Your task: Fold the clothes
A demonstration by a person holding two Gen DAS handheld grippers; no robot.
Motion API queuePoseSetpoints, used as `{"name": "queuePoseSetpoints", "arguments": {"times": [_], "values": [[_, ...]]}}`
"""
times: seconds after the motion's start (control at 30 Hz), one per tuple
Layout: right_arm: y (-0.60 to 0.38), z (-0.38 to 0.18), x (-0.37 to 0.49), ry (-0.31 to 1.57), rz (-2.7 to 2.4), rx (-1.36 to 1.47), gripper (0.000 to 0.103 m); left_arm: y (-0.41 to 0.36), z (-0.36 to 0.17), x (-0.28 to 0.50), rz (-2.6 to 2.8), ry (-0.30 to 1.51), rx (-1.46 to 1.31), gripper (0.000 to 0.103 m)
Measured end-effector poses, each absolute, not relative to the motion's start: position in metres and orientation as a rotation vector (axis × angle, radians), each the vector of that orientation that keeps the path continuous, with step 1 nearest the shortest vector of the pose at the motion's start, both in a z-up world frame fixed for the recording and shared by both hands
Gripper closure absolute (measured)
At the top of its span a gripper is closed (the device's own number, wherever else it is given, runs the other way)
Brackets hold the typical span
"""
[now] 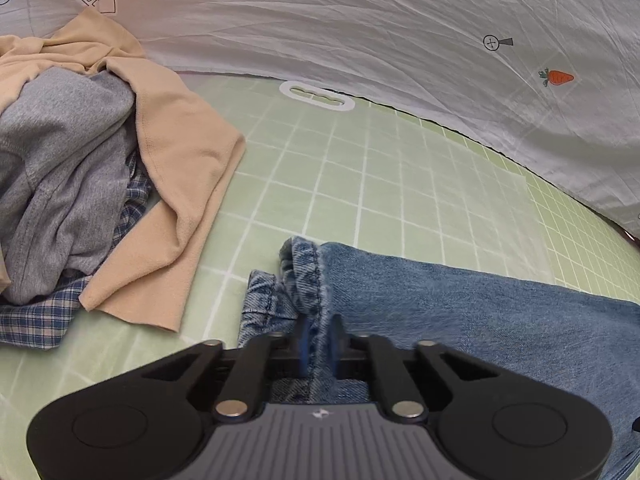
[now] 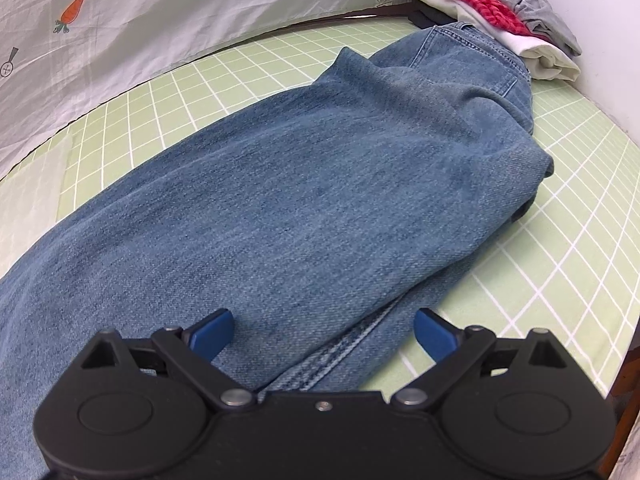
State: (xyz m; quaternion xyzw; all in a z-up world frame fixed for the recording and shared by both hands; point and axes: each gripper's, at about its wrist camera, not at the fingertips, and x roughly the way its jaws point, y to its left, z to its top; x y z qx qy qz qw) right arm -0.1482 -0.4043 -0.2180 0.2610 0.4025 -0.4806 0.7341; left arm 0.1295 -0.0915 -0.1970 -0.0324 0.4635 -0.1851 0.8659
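Jeans [image 2: 300, 200] hem pinched in left gripper [image 1: 318, 332], under right gripper [image 2: 324, 332].

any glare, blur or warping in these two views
Left wrist view: even soft light, pale glare patch on the green grid mat, fisheye bending its lines, left gripper fingertips slightly blurred on the jeans hem. Right wrist view: sharp, grid curves strongly toward edges, dark vignette corners.

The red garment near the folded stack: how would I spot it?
Follow the jeans across the green grid mat to their waistband end. A folded stack sits there; the red striped garment lies between white cloth and grey, the pile's only bright colour.
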Motion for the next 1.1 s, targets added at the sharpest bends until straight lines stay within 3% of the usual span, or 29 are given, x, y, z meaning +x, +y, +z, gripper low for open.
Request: {"name": "queuePoseSetpoints", "arguments": {"times": [0.37,0.5,0.6,0.67,0.7,1.1], "values": [[-0.412,-0.222,-0.153,0.912,-1.055,0.559,0.005,-0.056,-0.128,0.099,-0.288,0.898,-0.100,0.094],[-0.417,-0.224,-0.159,0.904,-1.042,0.577,0.004,-0.045,-0.157,0.112,-0.215,0.979,-0.137,0.093],[-0.418,-0.222,-0.158,0.897,-1.026,0.564,0.004,-0.045,-0.162,0.111,-0.169,1.000,-0.115,0.086],[-0.419,-0.218,-0.162,0.880,-1.020,0.548,0.004,-0.049,-0.156,0.105,-0.163,0.983,-0.083,0.071],[-0.420,-0.217,-0.165,0.874,-1.020,0.544,0.004,-0.052,-0.153,0.101,-0.166,0.980,-0.076,0.068],[-0.447,-0.206,-0.219,0.824,-1.021,0.523,0.004,-0.114,-0.144,0.049,-0.260,0.997,0.001,0.059]]}}
